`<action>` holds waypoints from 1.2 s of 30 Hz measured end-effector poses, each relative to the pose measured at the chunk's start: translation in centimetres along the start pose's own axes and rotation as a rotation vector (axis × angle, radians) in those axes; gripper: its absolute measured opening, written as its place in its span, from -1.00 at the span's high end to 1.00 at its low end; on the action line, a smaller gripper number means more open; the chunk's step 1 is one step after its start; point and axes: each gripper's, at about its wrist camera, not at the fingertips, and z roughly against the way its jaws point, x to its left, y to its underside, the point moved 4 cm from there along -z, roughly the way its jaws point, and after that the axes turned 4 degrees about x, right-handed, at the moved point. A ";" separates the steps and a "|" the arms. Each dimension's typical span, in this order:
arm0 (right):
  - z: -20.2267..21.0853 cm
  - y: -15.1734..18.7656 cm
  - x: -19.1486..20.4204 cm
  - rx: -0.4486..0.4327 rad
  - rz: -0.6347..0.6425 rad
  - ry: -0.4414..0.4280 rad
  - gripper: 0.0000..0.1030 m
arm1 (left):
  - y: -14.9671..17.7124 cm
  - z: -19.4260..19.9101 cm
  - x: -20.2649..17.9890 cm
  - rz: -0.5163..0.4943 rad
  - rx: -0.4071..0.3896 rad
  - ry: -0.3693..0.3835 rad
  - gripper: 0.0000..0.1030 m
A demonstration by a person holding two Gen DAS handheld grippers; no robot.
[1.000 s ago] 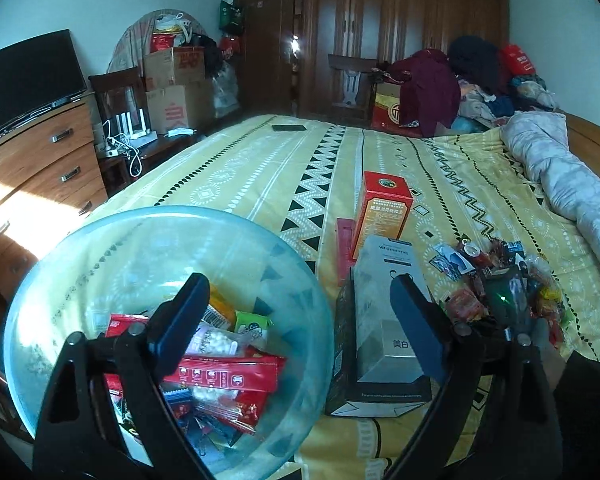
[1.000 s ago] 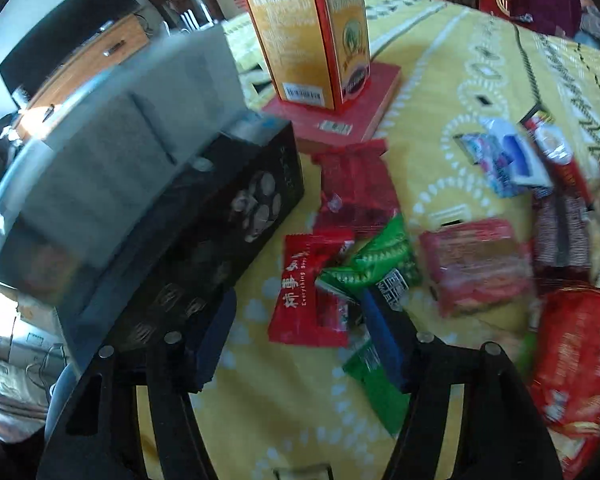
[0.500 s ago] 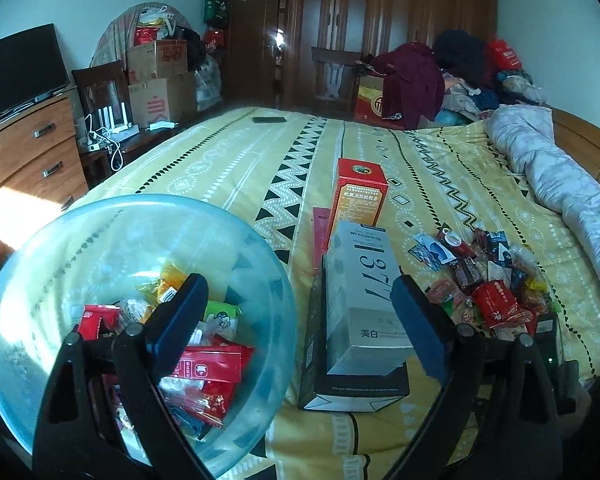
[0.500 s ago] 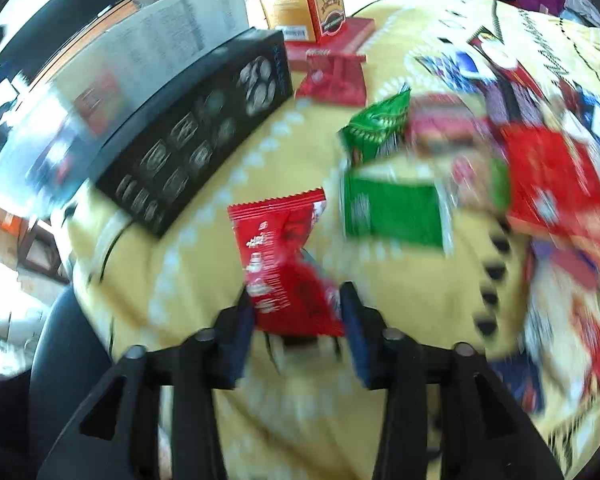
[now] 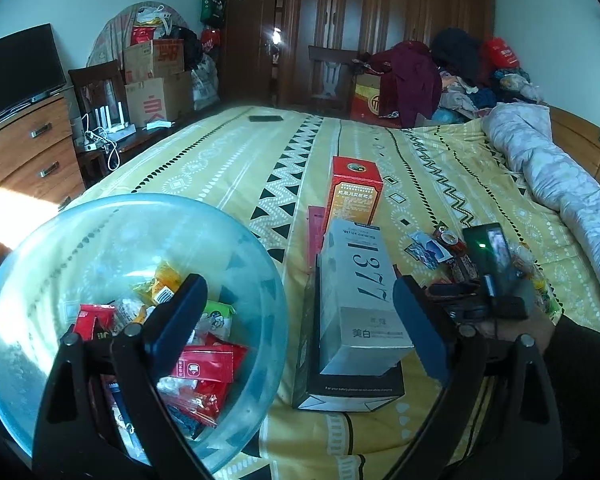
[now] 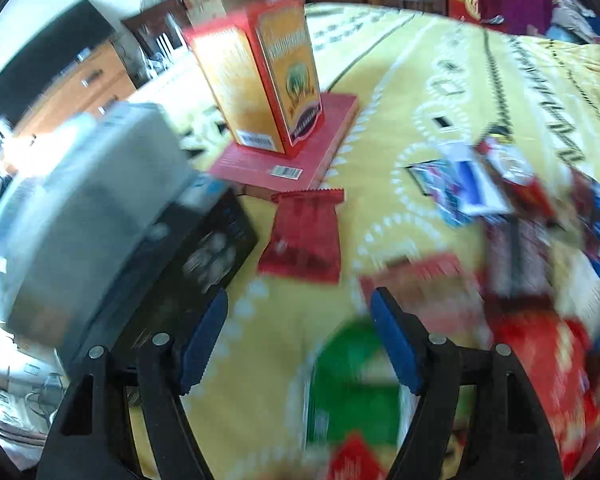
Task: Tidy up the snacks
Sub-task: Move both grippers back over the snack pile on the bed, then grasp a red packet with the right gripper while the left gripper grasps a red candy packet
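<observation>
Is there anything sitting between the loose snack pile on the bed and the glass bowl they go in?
Yes. The grey box stacked on a black box lies on the bedspread between the snack pile and the glass bowl.

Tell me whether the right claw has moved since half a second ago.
Yes. The right claw swung back toward the upright orange box, now nearer in view; its jaws have just been opening, nothing between them.
</observation>
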 end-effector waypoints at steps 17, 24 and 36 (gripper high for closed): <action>5.2 0.0 -2.0 -0.173 -0.083 -0.031 -0.11 | 1.0 1.3 -6.3 -0.146 0.016 0.135 -0.85; 15.4 9.8 -6.8 -0.268 -0.184 0.061 -0.12 | 6.3 -2.5 -13.5 -0.213 0.235 0.392 -0.85; 17.1 20.4 -11.5 -0.197 -0.327 0.054 -0.12 | 12.0 -13.5 -20.7 -0.372 0.386 0.455 -0.76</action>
